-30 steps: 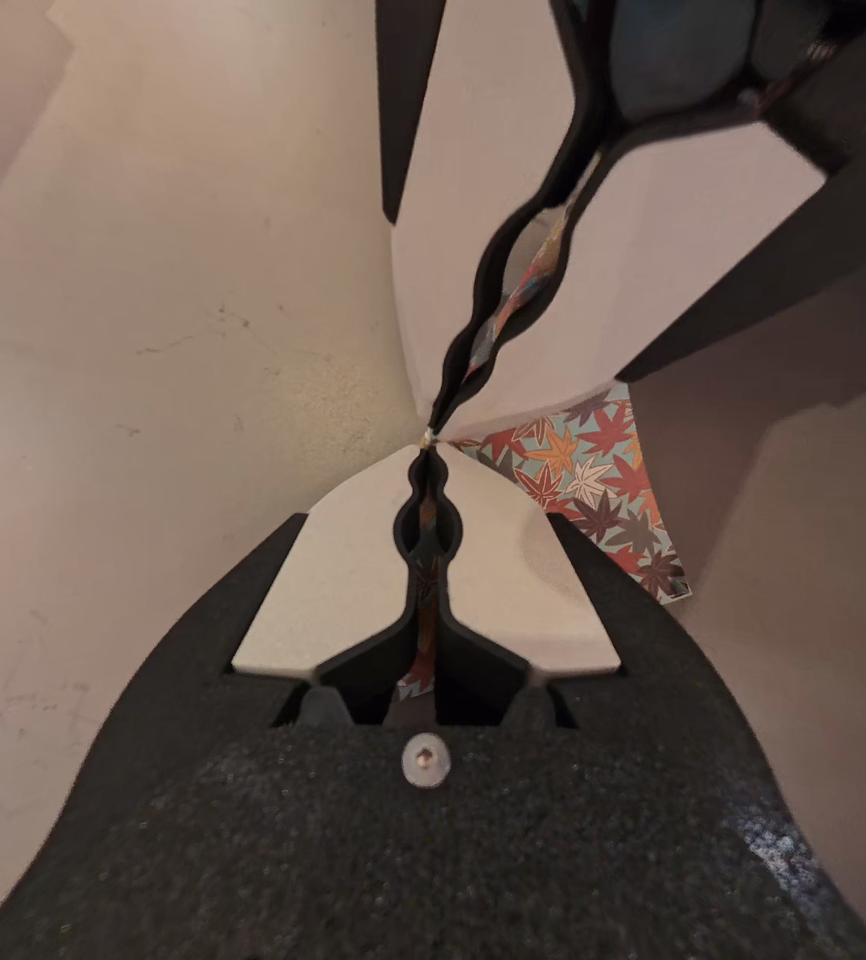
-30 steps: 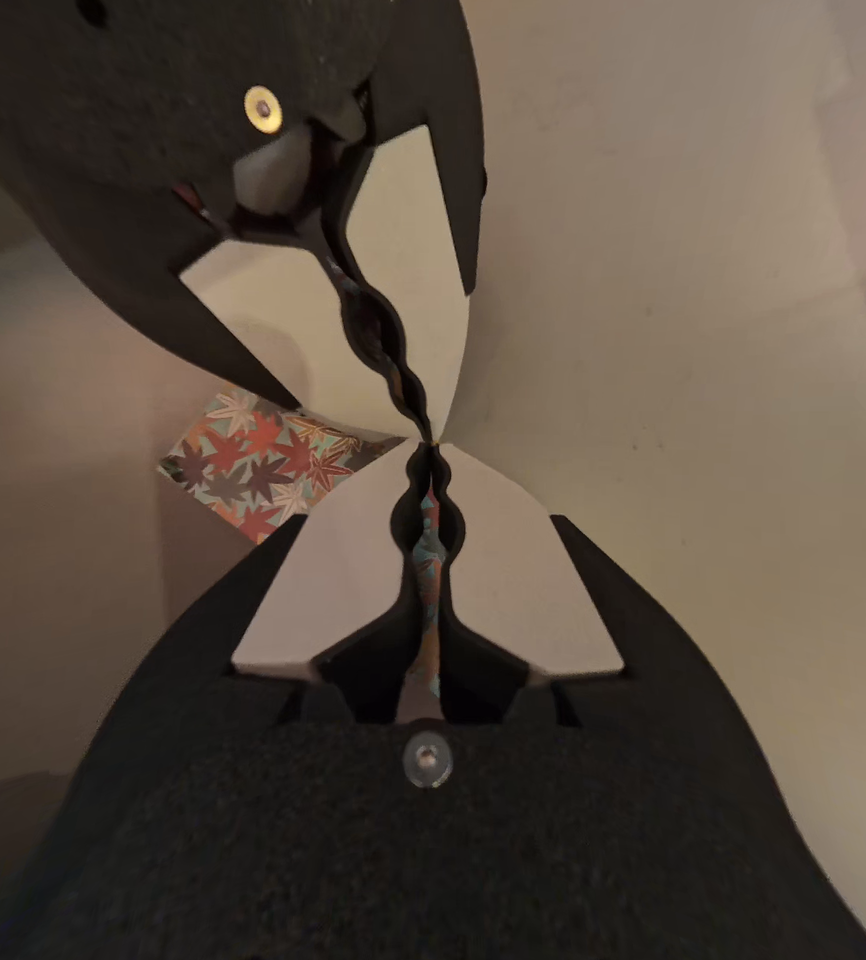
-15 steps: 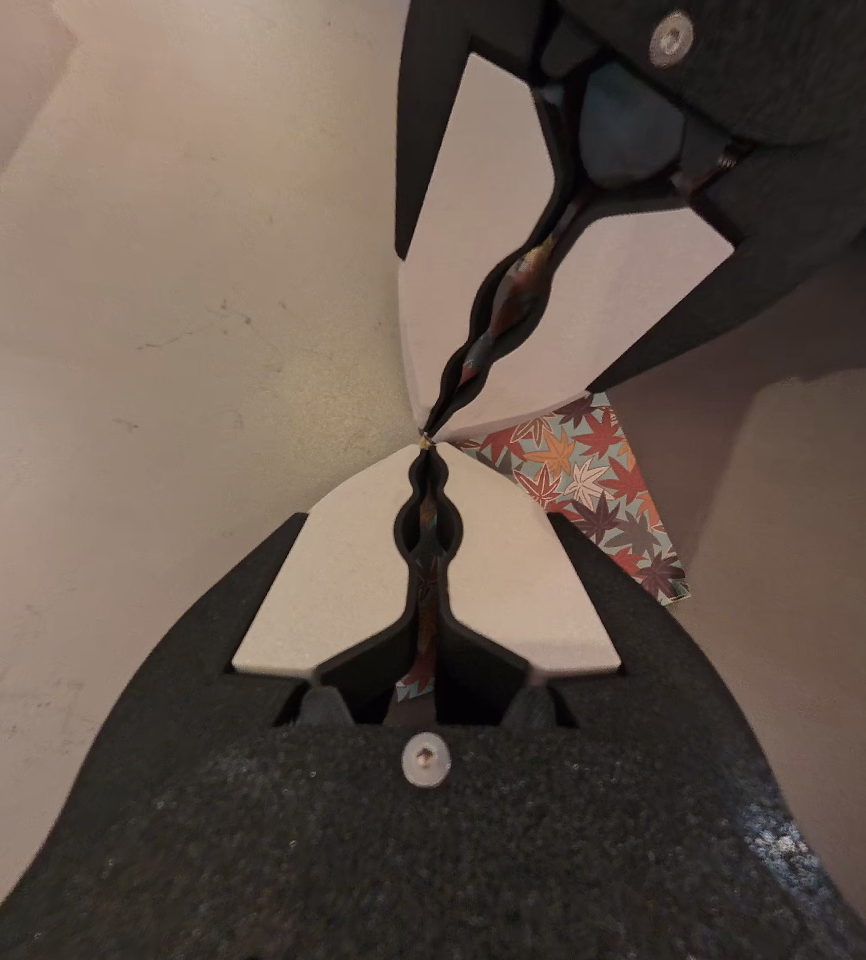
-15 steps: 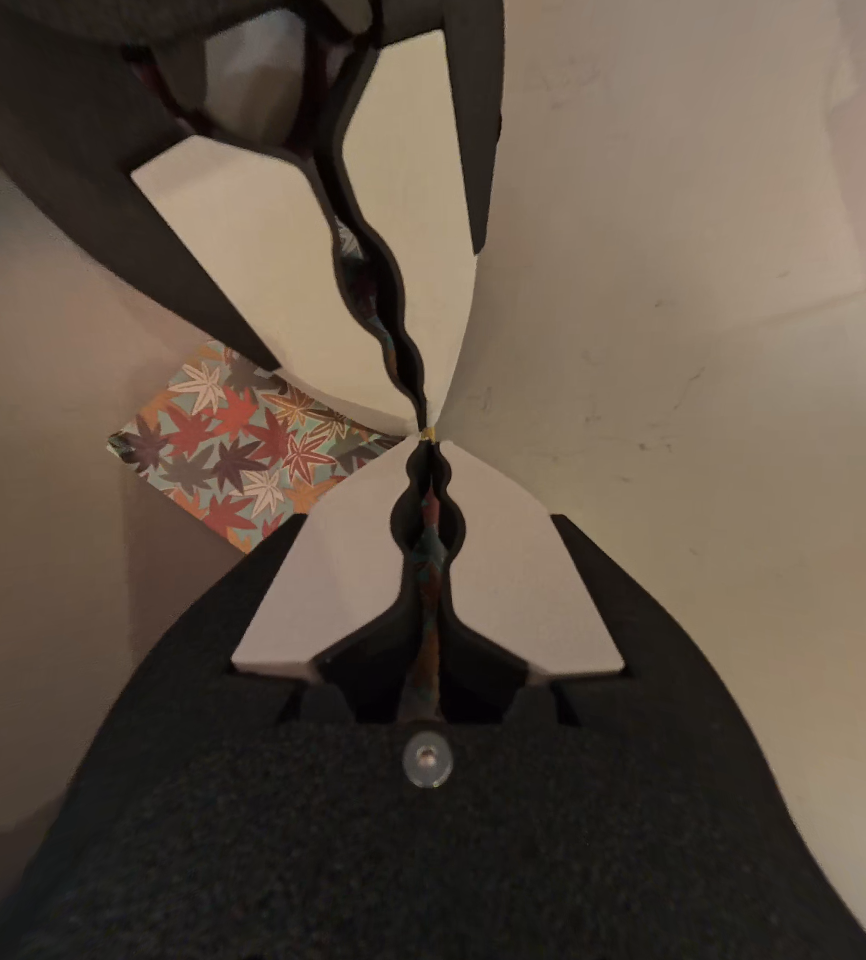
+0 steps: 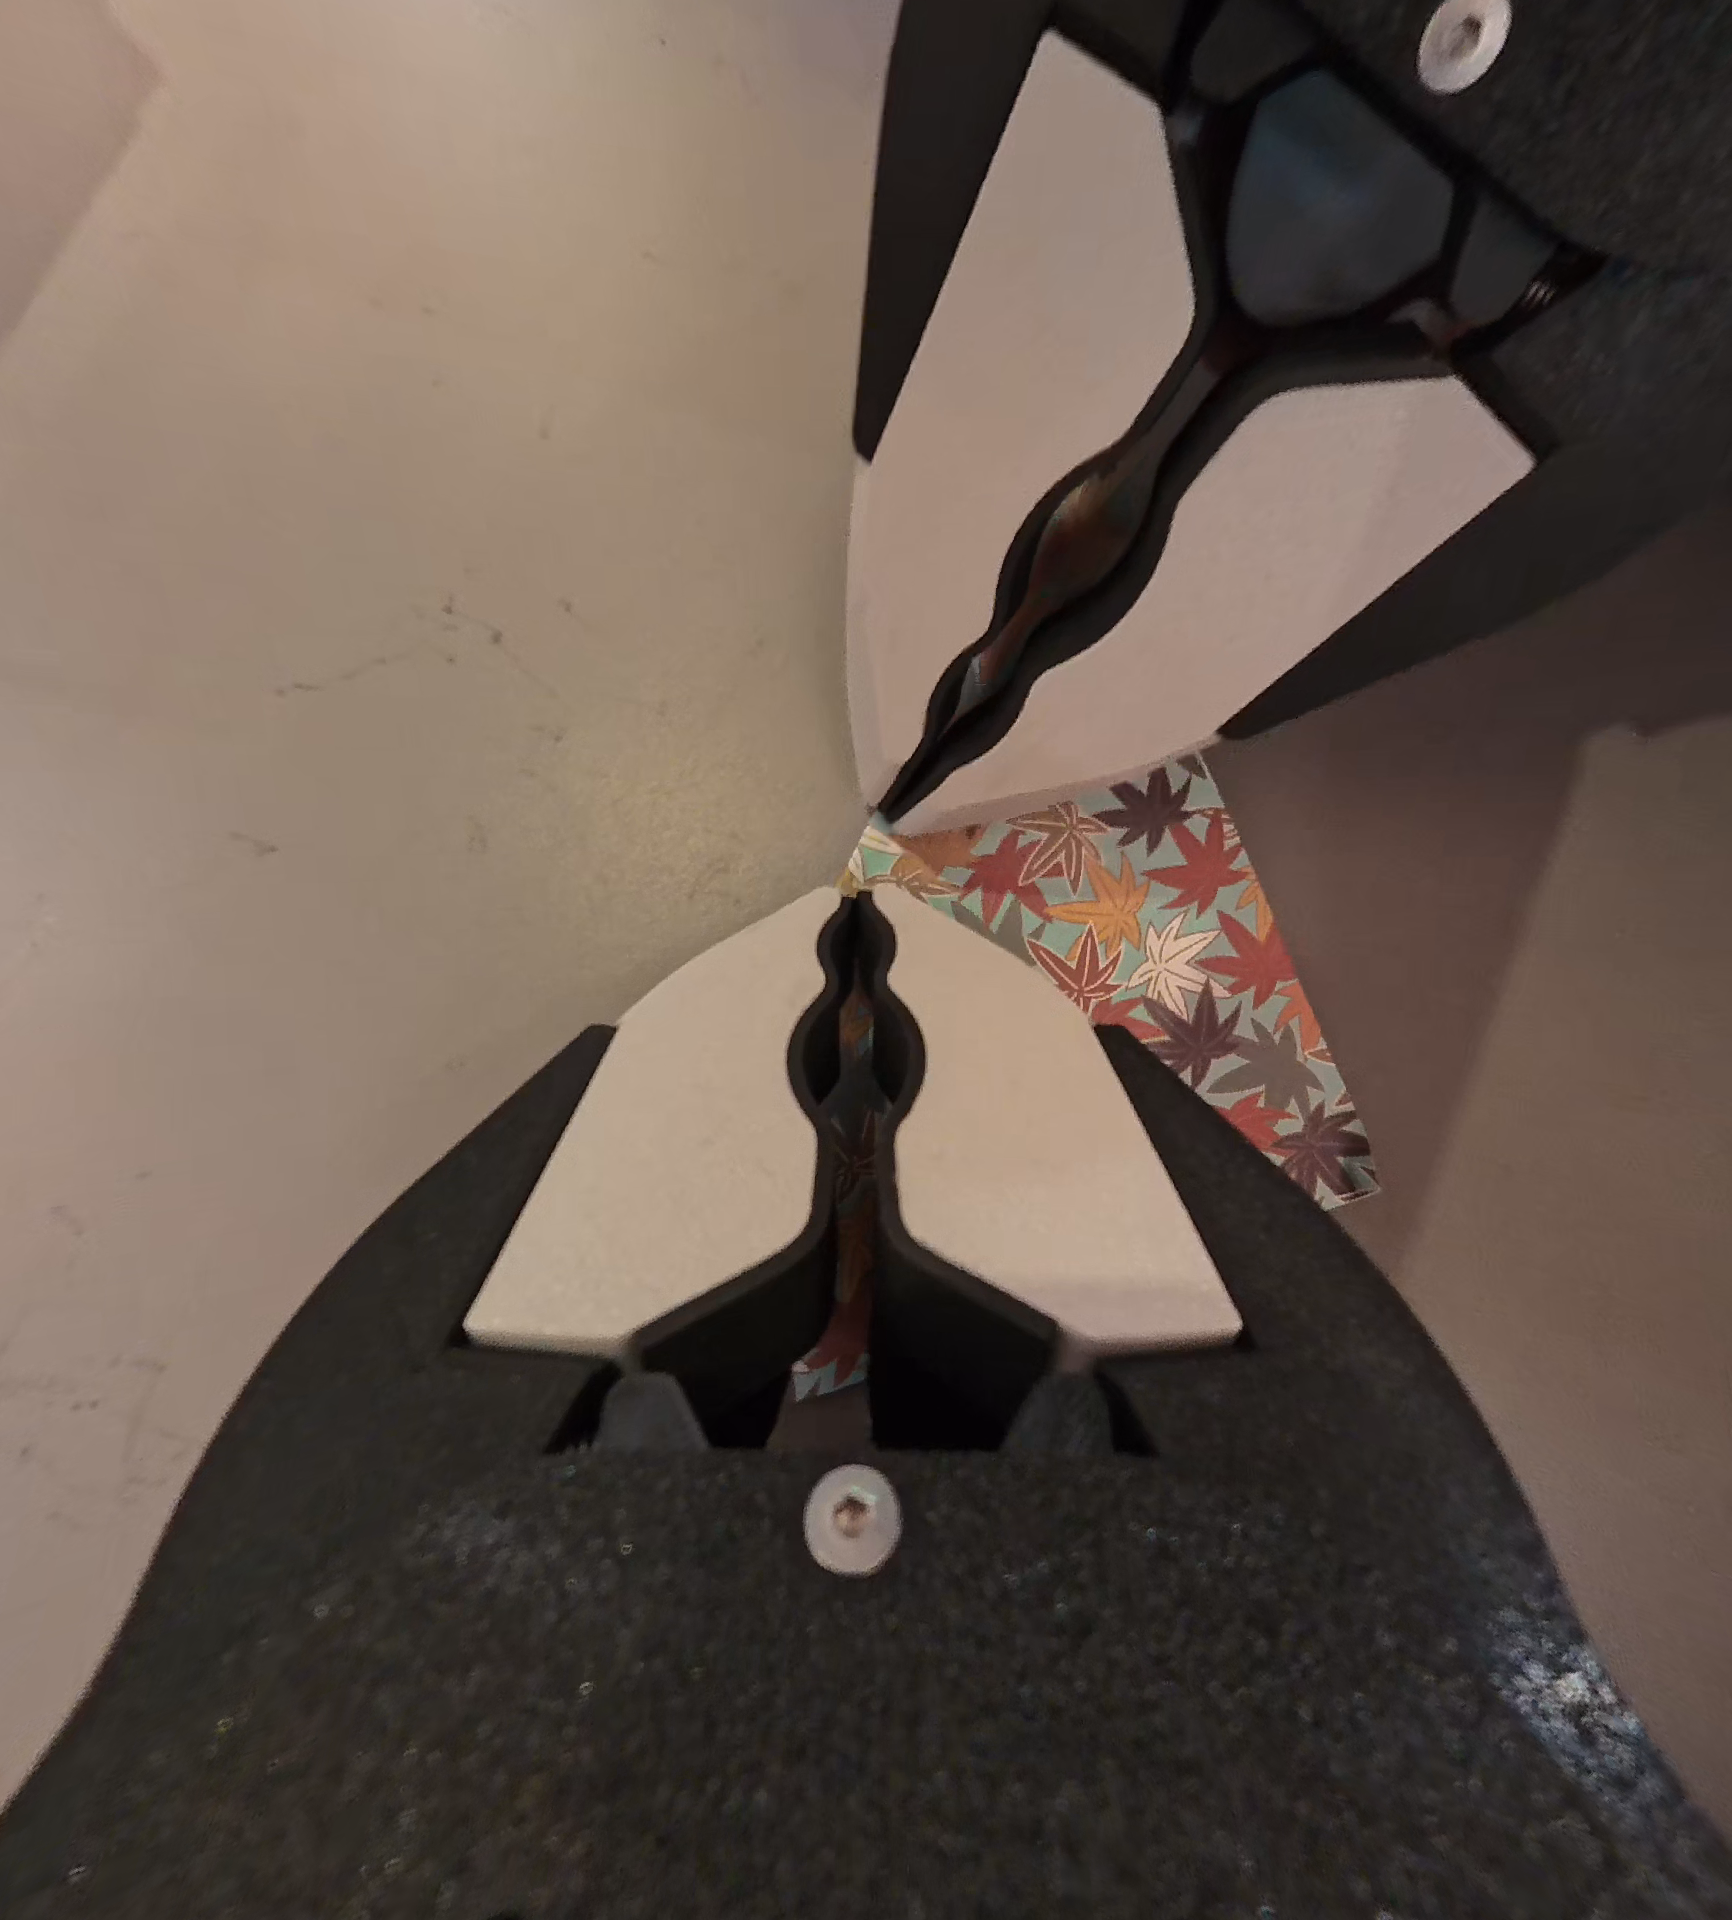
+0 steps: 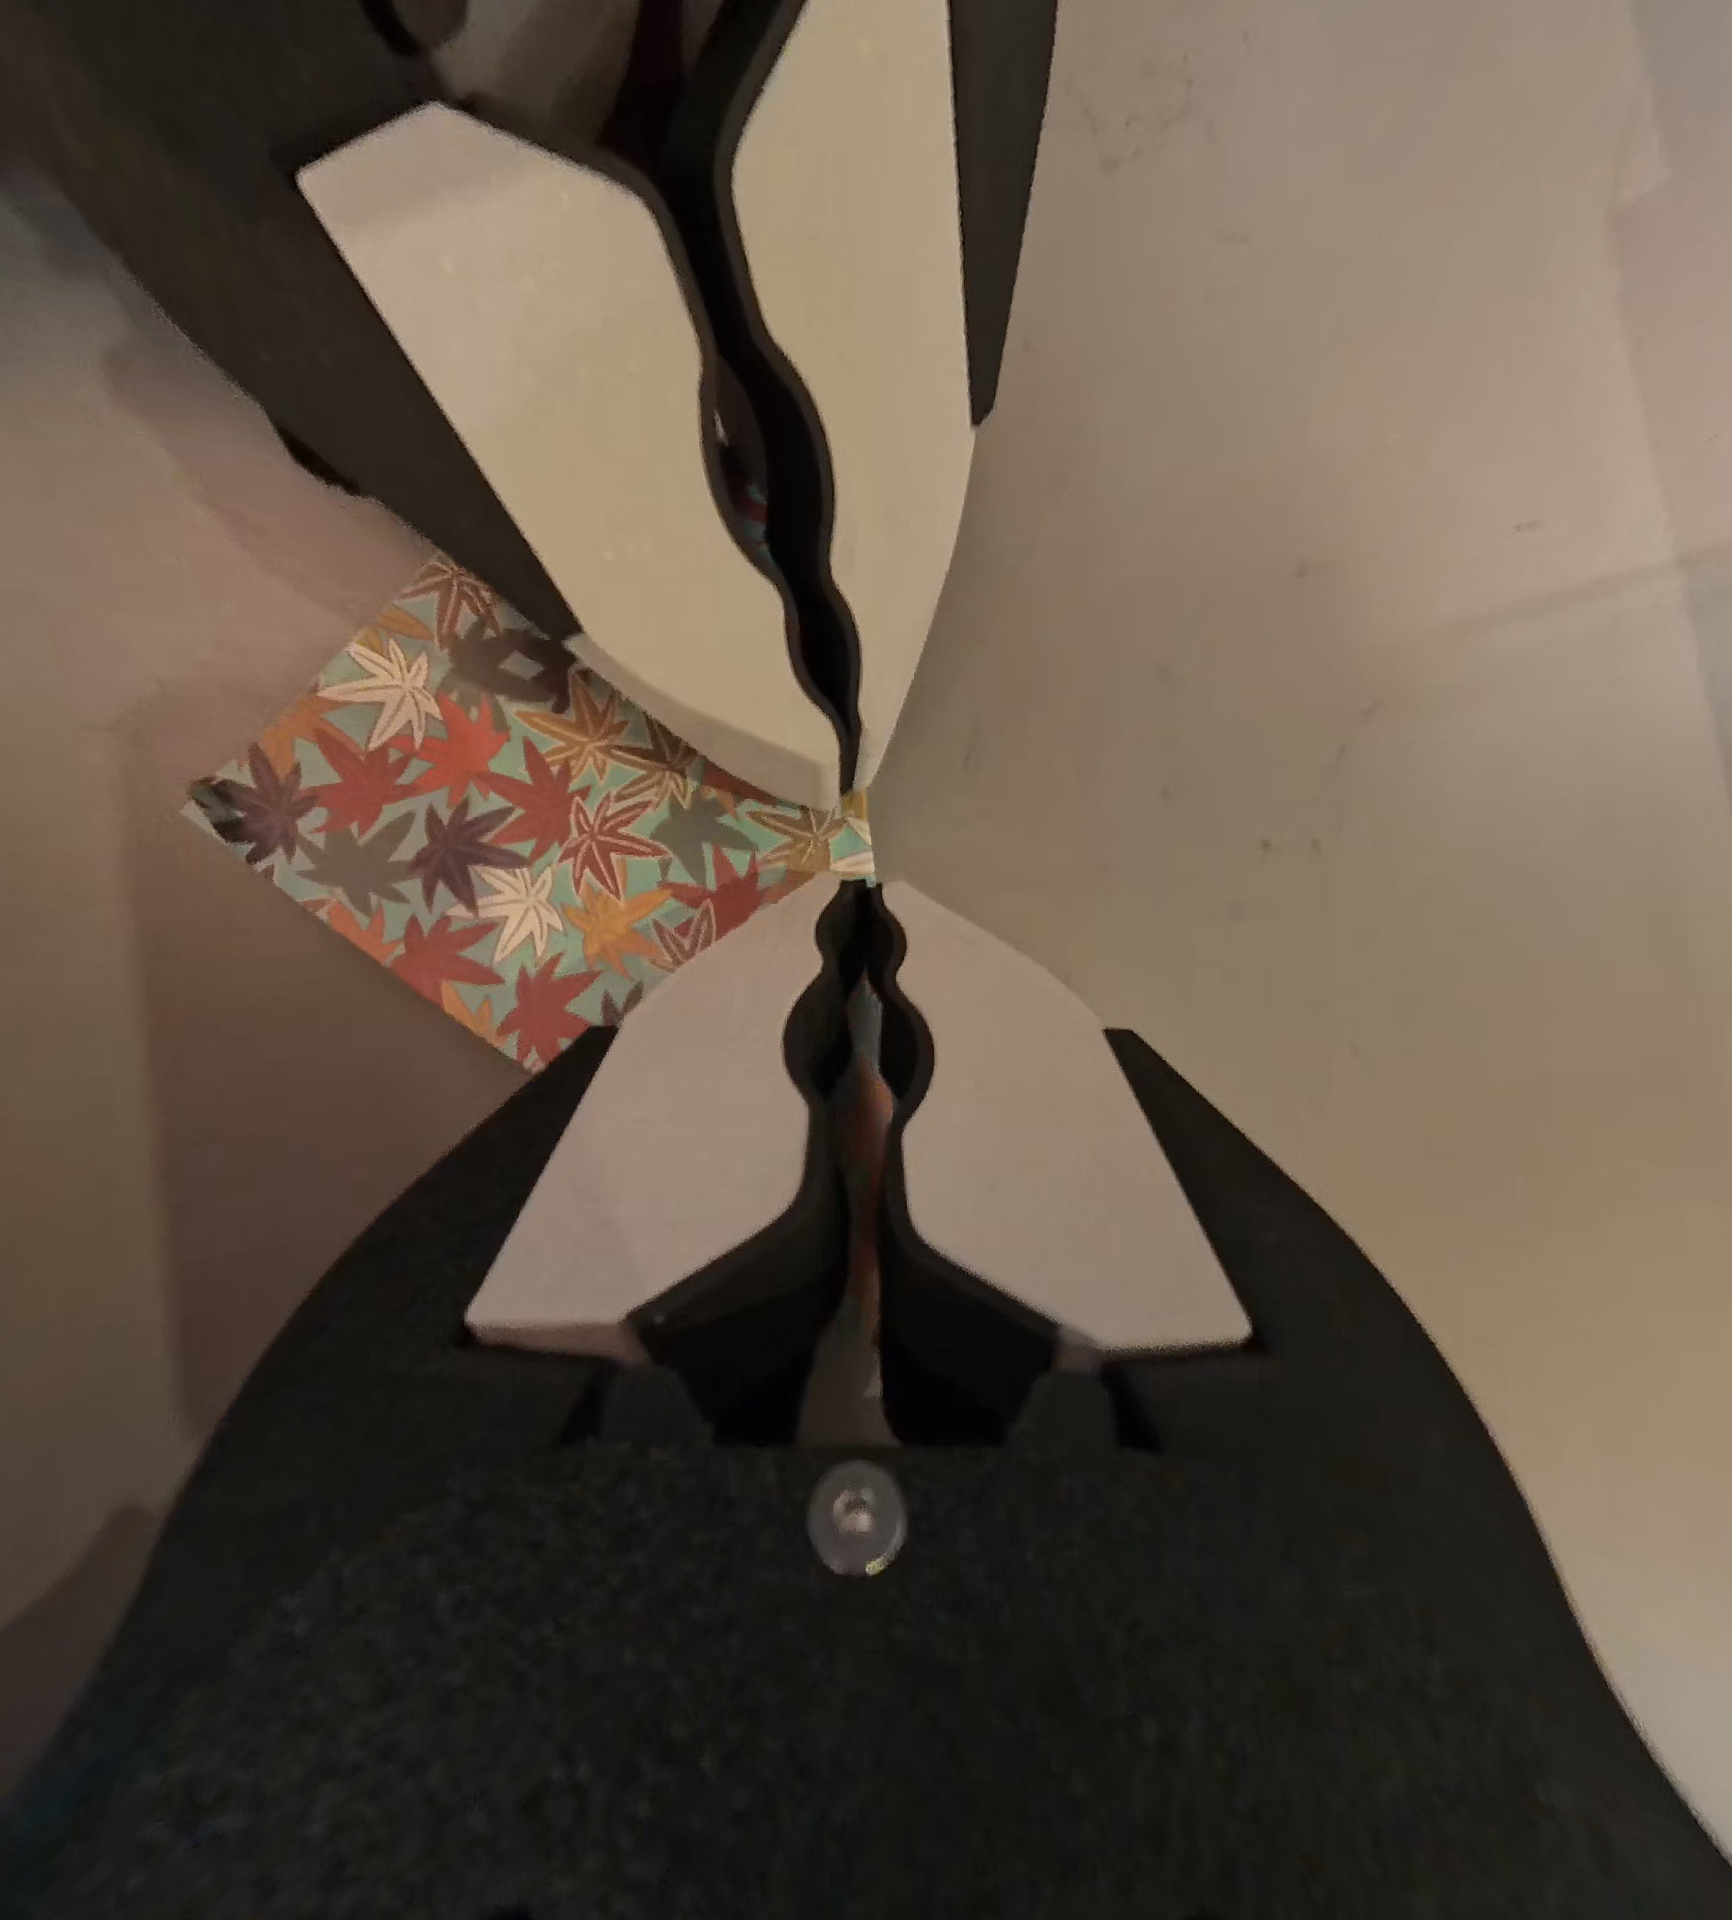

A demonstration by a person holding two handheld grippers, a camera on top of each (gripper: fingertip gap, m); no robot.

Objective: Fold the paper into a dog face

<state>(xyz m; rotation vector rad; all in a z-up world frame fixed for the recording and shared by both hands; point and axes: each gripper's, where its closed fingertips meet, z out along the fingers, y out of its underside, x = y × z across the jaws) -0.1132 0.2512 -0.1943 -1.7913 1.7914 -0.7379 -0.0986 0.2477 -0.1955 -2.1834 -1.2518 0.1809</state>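
The paper (image 5: pixel 1168 961) is printed with red, orange, white and dark maple leaves on teal. It hangs to the right in the left wrist view and to the left in the right wrist view (image 6: pixel 488 831). My left gripper (image 5: pixel 854 902) is shut on one edge of the paper, which runs back between its fingers. My right gripper (image 6: pixel 857 891) is shut on the paper too. Each shows in the other's view, tip to tip: the right gripper (image 5: pixel 888 810) at upper right, the left gripper (image 6: pixel 849 779) at the top. A small strip of paper spans the gap between the tips.
A pale beige table top (image 5: pixel 322 623) with faint scuff marks lies under both grippers and also fills the right side of the right wrist view (image 6: pixel 1361 727). Shadows of the grippers fall on it beside the paper. Left and right tips are no more than a few centimetres apart.
The two gripper tips, touching before, have drawn slightly apart, so a short strip of paper shows between them. More of the leaf-patterned sheet shows in both views.
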